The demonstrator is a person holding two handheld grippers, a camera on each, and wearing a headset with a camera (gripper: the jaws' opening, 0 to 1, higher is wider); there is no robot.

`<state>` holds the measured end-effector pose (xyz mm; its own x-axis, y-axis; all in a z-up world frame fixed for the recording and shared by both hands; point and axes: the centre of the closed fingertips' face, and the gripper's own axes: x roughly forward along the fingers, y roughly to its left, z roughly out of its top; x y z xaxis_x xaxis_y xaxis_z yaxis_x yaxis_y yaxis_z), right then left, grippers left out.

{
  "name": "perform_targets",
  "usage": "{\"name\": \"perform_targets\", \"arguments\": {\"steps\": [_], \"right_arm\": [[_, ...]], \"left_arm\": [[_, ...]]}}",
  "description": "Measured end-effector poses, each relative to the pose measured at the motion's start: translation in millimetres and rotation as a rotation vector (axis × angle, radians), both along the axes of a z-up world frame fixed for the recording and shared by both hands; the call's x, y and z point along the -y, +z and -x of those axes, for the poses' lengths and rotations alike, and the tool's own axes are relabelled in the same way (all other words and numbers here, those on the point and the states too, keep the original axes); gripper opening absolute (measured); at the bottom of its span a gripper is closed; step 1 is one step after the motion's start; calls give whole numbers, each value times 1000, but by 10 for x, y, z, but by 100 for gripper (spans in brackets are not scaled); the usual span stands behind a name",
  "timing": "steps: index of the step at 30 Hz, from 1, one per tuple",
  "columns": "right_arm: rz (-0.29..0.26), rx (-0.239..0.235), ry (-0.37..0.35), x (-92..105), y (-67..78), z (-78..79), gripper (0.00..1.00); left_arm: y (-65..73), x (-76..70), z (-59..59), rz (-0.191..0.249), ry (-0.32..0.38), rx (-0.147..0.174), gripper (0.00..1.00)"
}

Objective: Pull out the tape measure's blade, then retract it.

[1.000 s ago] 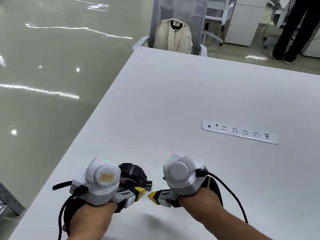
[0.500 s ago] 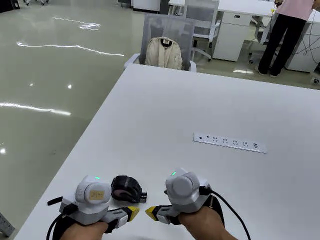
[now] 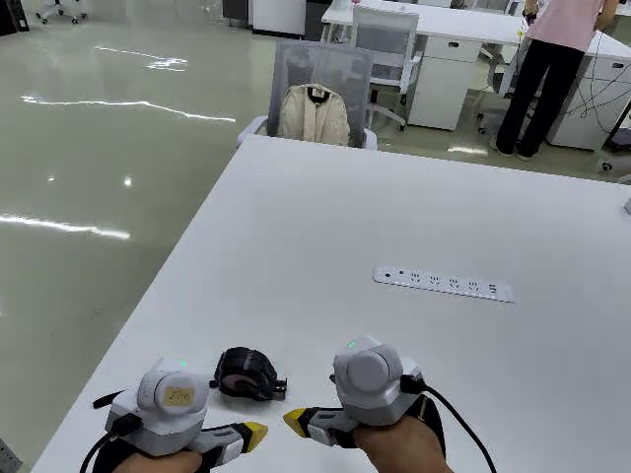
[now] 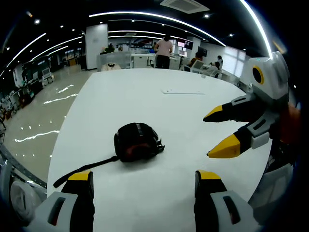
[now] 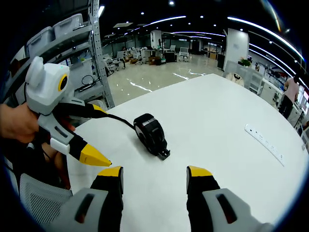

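A black tape measure (image 3: 246, 374) lies on the white table (image 3: 394, 217) with its blade in. It rests on the tabletop just ahead of both grippers, and nothing grips it. My left gripper (image 3: 251, 431) sits near the table's front edge, a little behind the case. In the left gripper view the tape measure (image 4: 137, 142) lies beyond the left gripper (image 4: 144, 176), whose jaws stand open and empty. My right gripper (image 3: 294, 422) is to the right of the case, also open. From the right gripper view, the tape measure (image 5: 150, 133) is ahead of the right gripper (image 5: 154, 171).
A white power strip (image 3: 444, 284) lies further back on the table. The table's left edge drops to a shiny floor. A chair with a cream jacket (image 3: 314, 110) stands at the far end. A person (image 3: 552, 59) stands by desks beyond.
The left gripper has drawn back from the tape measure, which now lies apart from it on the table. The head camera has tilted up, showing more of the room.
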<state>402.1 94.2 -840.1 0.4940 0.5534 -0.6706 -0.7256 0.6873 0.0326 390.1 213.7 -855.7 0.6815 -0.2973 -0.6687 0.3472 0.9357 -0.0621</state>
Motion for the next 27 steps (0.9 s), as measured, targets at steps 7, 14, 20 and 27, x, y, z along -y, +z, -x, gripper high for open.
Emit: {"name": "perform_targets", "arguments": {"steps": [7, 14, 20, 27], "right_arm": [[-7, -21, -18, 26, 20, 63, 60], [-22, -25, -39, 111, 133, 192, 63], [-30, -26, -51, 151, 201, 275, 64], [-39, -22, -67, 192, 268, 378, 67]], "left_arm": [[20, -26, 54, -1, 0, 5, 84], [71, -76, 188, 12, 7, 0, 84], [135, -87, 254, 18, 3, 14, 84], [182, -87, 325, 23, -1, 18, 87]]}}
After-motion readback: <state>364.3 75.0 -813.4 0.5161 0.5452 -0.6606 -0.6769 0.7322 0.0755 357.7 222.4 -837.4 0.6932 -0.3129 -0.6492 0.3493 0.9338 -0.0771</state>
